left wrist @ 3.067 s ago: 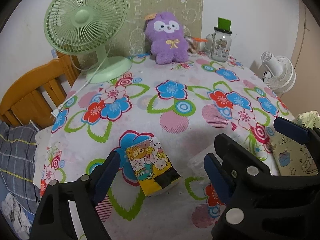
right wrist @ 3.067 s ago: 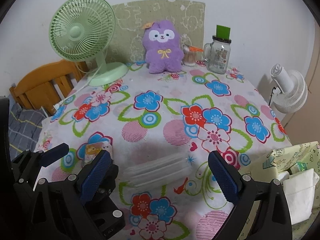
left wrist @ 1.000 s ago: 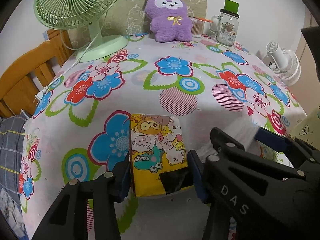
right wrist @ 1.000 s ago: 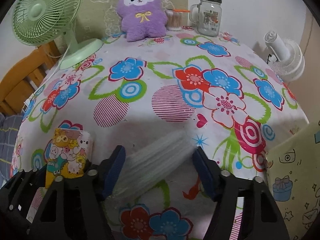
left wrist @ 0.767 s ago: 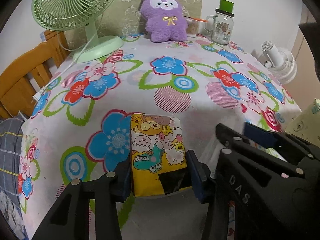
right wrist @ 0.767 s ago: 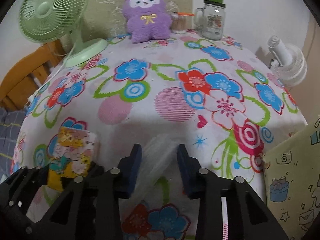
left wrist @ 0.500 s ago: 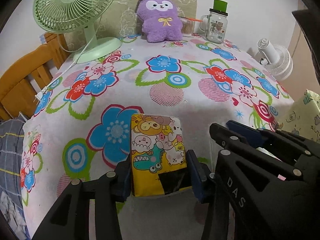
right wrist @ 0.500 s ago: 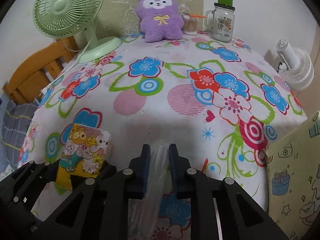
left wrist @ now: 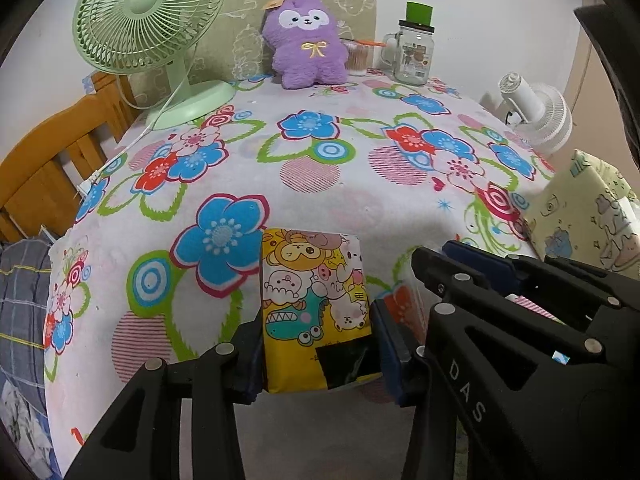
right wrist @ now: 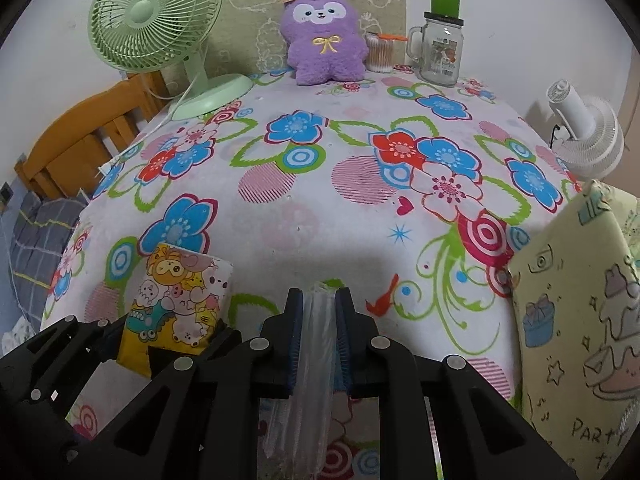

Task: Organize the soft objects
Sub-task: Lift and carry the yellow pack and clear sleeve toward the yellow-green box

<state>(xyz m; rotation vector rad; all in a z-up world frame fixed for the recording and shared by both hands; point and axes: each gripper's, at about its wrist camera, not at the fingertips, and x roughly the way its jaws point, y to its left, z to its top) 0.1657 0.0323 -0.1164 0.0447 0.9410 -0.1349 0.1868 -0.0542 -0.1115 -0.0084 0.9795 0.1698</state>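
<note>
Tissue pack (left wrist: pixel 314 308) is showing yellow wrap with cartoon animals and a black patch. Clear plastic packet (right wrist: pixel 318 344) is showing translucent white. Bench cloth (left wrist: pixel 360 200) is showing white with blue, red and pink flowers. Plush toy (left wrist: pixel 306 42) is showing purple; desk fan (left wrist: pixel 148 20), pale green. Claw pads (right wrist: pixel 295 336) are showing blue.

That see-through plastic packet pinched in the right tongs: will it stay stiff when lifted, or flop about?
Probably floppy: the clear packet has squashed narrow between the right tongs, and its free end trails loose toward the camera. It looks light, being thin film. The glossy plastic might slip, so a firm squeeze seems wise.
</note>
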